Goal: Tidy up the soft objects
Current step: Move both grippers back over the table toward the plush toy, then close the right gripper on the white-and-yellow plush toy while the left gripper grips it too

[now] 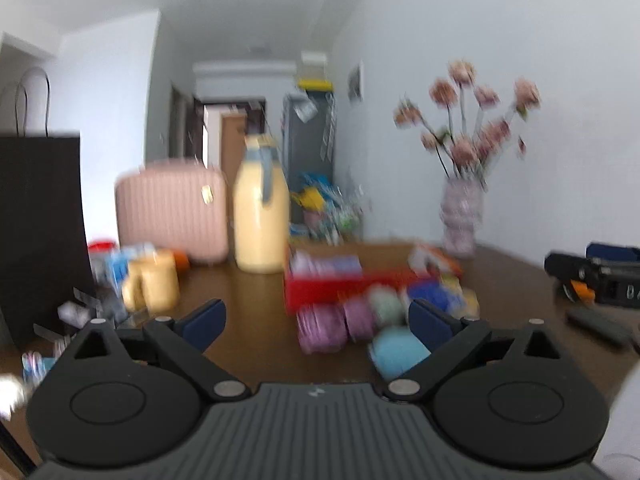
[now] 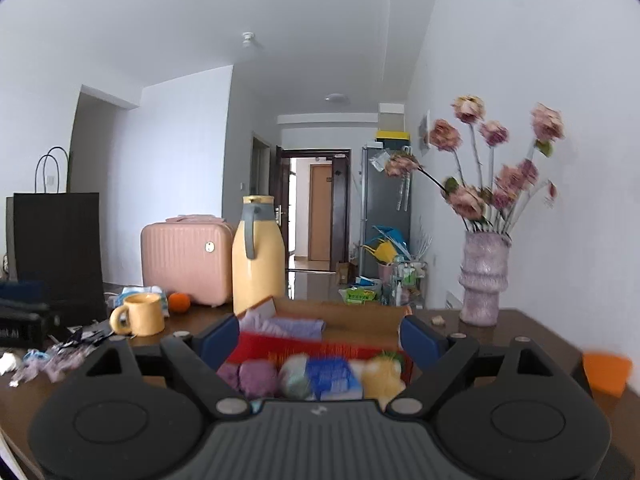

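The left wrist view is blurred. Soft balls lie in a heap on the brown table [image 1: 256, 344] in front of a red box [image 1: 320, 290]: two purple balls [image 1: 322, 326], a pale green ball [image 1: 386, 304] and a light blue ball [image 1: 396, 352]. My left gripper [image 1: 317, 319] is open just short of them, holding nothing. In the right wrist view, purple balls [image 2: 258, 378], a green ball [image 2: 294, 376], a blue pack [image 2: 334, 376] and a yellow plush [image 2: 382, 378] line the red box [image 2: 280, 344], which holds lilac cloth [image 2: 292, 326]. My right gripper [image 2: 320, 338] is open and empty.
A yellow jug [image 2: 258, 264], pink case [image 2: 186, 262], yellow mug [image 2: 144, 314], orange fruit [image 2: 179, 302] and black paper bag [image 2: 56, 248] stand at back left. A vase of flowers [image 2: 484, 280] stands at back right. Wrappers [image 2: 60, 356] litter the left. A black device [image 1: 592, 276] lies right.
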Tool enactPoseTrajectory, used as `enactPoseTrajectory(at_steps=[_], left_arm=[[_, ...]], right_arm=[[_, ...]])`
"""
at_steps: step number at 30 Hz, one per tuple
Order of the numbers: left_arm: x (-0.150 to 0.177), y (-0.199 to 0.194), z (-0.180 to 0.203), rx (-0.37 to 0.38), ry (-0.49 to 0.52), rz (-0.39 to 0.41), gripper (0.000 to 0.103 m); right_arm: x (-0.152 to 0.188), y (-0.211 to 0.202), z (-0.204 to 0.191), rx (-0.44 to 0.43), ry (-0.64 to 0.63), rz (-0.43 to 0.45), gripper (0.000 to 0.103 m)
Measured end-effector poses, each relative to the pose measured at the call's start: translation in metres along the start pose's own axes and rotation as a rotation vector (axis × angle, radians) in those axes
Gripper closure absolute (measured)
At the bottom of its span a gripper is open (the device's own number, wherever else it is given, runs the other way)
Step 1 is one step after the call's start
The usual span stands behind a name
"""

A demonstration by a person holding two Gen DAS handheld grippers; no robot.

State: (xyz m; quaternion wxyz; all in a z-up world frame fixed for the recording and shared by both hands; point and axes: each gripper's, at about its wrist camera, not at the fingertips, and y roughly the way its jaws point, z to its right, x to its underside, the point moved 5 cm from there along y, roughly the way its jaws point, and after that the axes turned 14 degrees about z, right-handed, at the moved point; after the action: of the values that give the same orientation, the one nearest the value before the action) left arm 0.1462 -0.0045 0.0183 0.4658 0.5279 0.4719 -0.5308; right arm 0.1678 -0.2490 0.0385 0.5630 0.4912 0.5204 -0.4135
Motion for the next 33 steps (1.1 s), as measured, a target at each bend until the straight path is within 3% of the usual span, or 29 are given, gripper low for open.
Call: enactPoseTrajectory(at_steps=[5, 15, 20, 26, 30, 32, 33], left_arm=[[0.029, 0.005, 0.009, 0.006, 0.047, -0.103, 0.003], [0.043, 0.052, 0.024, 0.017, 0.037, -0.154, 0.003], [0.048, 0.09, 0.029, 0.005, 0.037, -0.185, 0.003], [0.052, 0.136, 0.028, -0.043, 0.047, -0.193, 0.003], [0.054, 0.157, 0.02, -0.066, 0.05, -0.189, 0.003], [0.053, 0.164, 0.012, -0.086, 0.037, -0.186, 0.003], [0.054, 0.168, 0.007, -0.102, 0.031, -0.187, 0.003]], right_arm=[[0.048, -0.036, -0.006, 0.065, 0.062, -0.089, 0.016], [0.082, -0.022, 0.008, 0.095, 0.077, -0.146, 0.017], [0.09, 0.013, 0.029, 0.099, 0.082, -0.173, 0.017], [0.097, 0.086, 0.041, 0.012, 0.115, -0.212, 0.016], [0.103, 0.14, 0.036, -0.006, 0.029, -0.229, 0.017], [0.11, 0.166, 0.036, -0.011, 0.008, -0.252, 0.027], [0.115, 0.177, 0.034, -0.019, -0.002, -0.287, 0.048]])
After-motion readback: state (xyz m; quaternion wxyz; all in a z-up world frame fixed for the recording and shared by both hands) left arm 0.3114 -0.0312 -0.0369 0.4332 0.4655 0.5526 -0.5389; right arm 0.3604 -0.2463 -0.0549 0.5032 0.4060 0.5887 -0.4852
